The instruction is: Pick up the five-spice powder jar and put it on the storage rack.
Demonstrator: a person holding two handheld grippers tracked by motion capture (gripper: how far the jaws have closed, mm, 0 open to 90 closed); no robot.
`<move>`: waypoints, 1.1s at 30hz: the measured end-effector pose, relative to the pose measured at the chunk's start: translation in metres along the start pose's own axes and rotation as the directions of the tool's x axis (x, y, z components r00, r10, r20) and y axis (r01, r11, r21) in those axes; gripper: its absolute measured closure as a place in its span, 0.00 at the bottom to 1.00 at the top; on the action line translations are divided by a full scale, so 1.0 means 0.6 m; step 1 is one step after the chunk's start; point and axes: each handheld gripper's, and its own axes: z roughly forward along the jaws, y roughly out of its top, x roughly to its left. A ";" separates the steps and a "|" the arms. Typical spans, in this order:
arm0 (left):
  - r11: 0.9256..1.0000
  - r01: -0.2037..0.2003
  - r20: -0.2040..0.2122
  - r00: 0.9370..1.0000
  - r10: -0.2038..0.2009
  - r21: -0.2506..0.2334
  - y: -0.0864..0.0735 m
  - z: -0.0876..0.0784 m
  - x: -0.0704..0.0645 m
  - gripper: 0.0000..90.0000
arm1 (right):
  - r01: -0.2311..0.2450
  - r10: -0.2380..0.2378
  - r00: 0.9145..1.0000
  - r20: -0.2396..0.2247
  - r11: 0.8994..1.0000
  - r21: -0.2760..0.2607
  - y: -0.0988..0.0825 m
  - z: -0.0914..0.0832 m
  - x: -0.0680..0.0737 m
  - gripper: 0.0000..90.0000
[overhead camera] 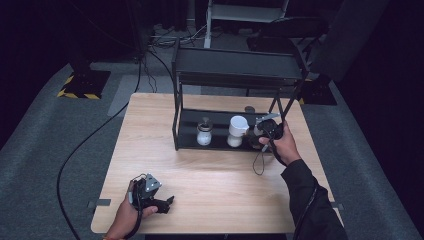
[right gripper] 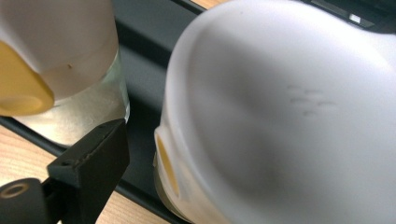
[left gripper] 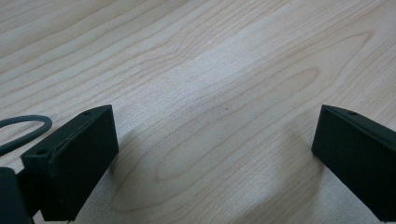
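From the high view, the right gripper (overhead camera: 261, 131) sits at the white jar (overhead camera: 238, 131) on the black rack's (overhead camera: 186, 131) lower shelf, next to a smaller jar (overhead camera: 204, 133); the left gripper (overhead camera: 159, 199) rests low over the table (overhead camera: 215, 175).

Left gripper view: jaws wide apart, nothing between them, just wood grain.

Right gripper view: the white jar (right gripper: 280, 116) sits right by the one visible jaw, which seems clear of it, so I read the jaws as parted. I'd back out straight so the jar doesn't get tipped.
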 end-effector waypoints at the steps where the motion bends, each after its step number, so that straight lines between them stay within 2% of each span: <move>1: 1.000 0.000 0.000 1.000 0.000 0.000 0.000 0.000 0.000 0.00 | 0.004 -0.004 1.000 0.002 1.000 0.001 0.000 -0.001 0.000 0.08; 17: 1.000 0.000 0.000 1.000 0.000 0.000 0.000 0.000 0.000 0.00 | 0.041 -0.041 0.999 0.023 0.999 0.008 0.002 -0.009 0.004 0.07; 33: 1.000 0.000 0.000 1.000 0.000 0.000 0.000 0.000 0.000 0.00 | 0.060 -0.060 0.998 0.000 0.998 -0.010 -0.005 -0.033 -0.002 0.04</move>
